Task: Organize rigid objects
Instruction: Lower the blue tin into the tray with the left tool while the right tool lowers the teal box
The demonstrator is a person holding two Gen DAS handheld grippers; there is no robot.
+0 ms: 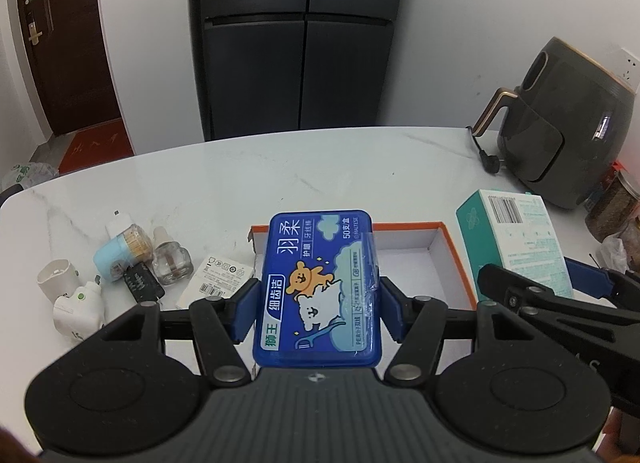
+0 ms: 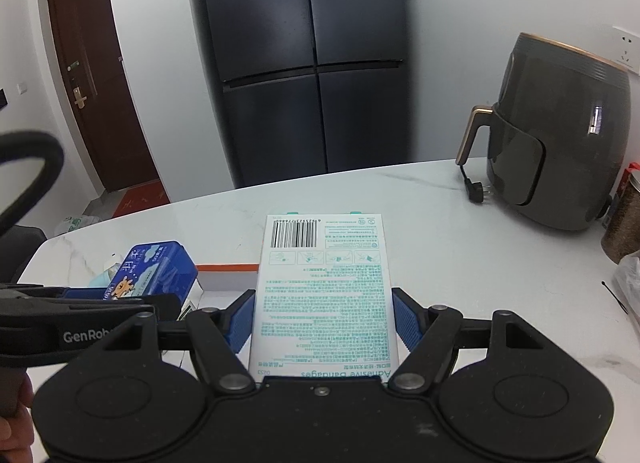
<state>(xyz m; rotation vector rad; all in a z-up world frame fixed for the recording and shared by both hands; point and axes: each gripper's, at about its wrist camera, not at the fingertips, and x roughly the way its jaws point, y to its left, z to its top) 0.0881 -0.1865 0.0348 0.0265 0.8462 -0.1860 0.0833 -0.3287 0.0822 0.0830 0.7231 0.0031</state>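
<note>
My left gripper (image 1: 318, 309) is shut on a blue floss-pick case (image 1: 318, 291) with a cartoon bear label, held above the near edge of an open orange-rimmed white box (image 1: 452, 259). My right gripper (image 2: 324, 321) is shut on a white and teal bandage box (image 2: 324, 295), barcode side up. In the left wrist view that bandage box (image 1: 516, 239) hangs just right of the orange-rimmed box. In the right wrist view the blue case (image 2: 154, 271) shows at the left, with the orange-rimmed box (image 2: 226, 267) behind it.
On the white marble table (image 1: 240, 183), left of the box, lie a blue-capped toothpick jar (image 1: 122, 251), a small glass bottle (image 1: 170, 261), a white plug-in device (image 1: 78, 305) and a white card (image 1: 216, 281). A dark air fryer (image 2: 560, 135) and jars (image 2: 626, 219) stand at the right.
</note>
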